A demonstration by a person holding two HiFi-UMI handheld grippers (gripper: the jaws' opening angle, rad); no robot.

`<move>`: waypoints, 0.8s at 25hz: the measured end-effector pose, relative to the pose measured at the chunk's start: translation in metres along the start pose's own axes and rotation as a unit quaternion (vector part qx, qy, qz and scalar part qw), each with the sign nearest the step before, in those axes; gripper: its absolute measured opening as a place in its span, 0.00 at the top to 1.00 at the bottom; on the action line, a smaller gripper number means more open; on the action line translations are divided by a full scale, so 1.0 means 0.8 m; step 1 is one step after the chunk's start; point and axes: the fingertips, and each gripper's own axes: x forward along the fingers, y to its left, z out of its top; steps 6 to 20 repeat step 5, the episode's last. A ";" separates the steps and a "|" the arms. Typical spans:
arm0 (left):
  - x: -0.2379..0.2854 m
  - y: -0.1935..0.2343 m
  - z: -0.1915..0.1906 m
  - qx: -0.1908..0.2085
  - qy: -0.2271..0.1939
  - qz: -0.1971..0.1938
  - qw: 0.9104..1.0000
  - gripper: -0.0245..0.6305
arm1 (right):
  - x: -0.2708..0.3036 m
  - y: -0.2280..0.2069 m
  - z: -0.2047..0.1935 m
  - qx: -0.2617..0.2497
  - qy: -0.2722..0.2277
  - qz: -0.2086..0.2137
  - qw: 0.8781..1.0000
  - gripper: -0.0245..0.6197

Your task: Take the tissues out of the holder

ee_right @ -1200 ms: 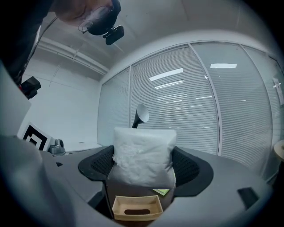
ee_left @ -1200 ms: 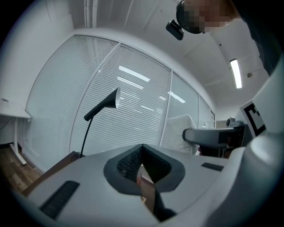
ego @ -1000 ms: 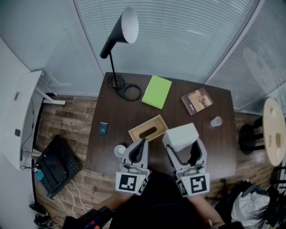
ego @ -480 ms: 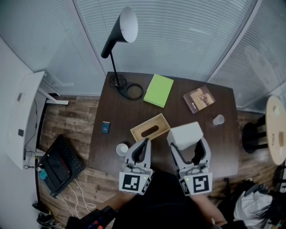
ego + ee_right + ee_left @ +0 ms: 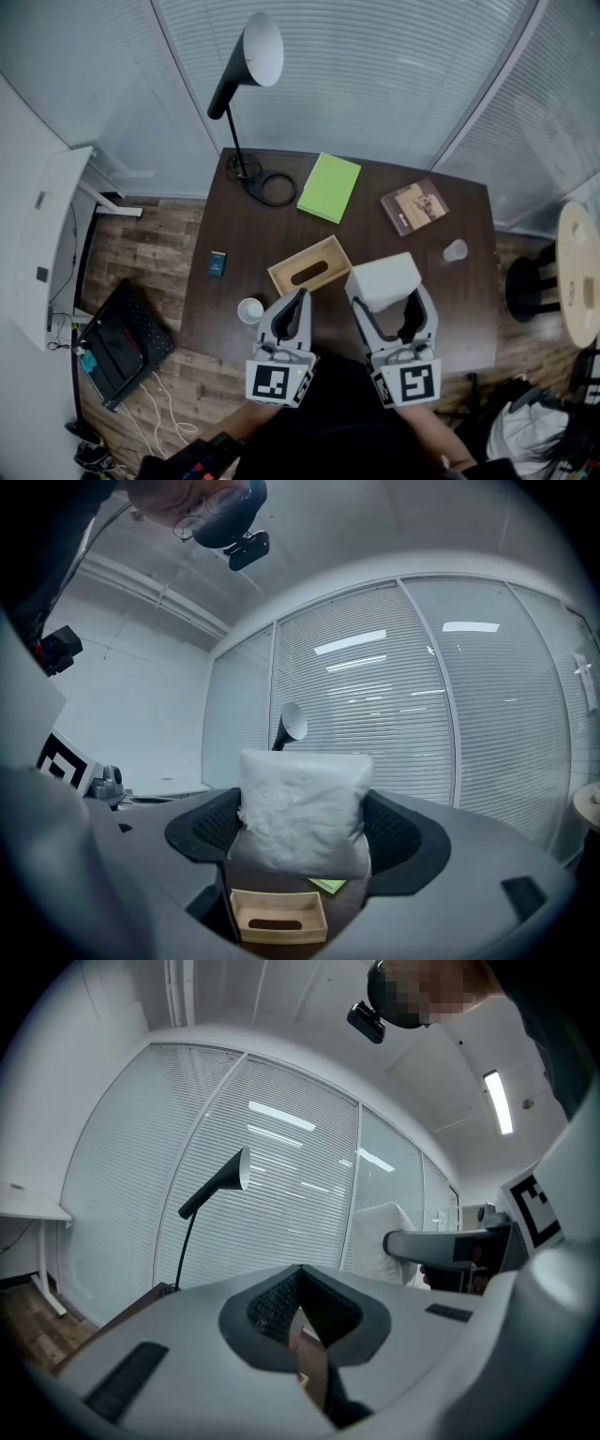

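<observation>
My right gripper [image 5: 384,302] is shut on a white pack of tissues [image 5: 383,280], held up above the dark table [image 5: 234,253]. In the right gripper view the tissue pack [image 5: 302,810] fills the space between the jaws of that gripper [image 5: 302,832]. The wooden tissue holder [image 5: 309,266] lies on the table left of the pack, upside down with its slot facing up and nothing in it; the holder [image 5: 277,916] shows below the pack. My left gripper [image 5: 299,302] hangs shut and empty just near the holder's front, and in its own view the left gripper [image 5: 302,1314] has jaws together.
A black desk lamp [image 5: 242,103] stands at the table's back left with its cord coiled. A green notebook [image 5: 329,187], a brown booklet [image 5: 413,206], a clear cup [image 5: 455,250], a white cup [image 5: 250,309] and a small blue box [image 5: 217,264] lie around the table.
Both grippers and the tissue pack stay put relative to each other. Only the head camera has shifted slightly.
</observation>
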 end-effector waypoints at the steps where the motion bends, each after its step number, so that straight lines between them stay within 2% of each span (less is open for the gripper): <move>1: 0.001 -0.001 -0.001 -0.001 0.001 0.000 1.000 0.96 | -0.001 -0.002 0.000 0.000 0.000 0.000 1.000 0.31; 20: 0.008 -0.008 0.002 0.000 -0.007 -0.002 1.000 0.96 | -0.005 -0.013 0.004 -0.004 -0.004 -0.005 1.000 0.31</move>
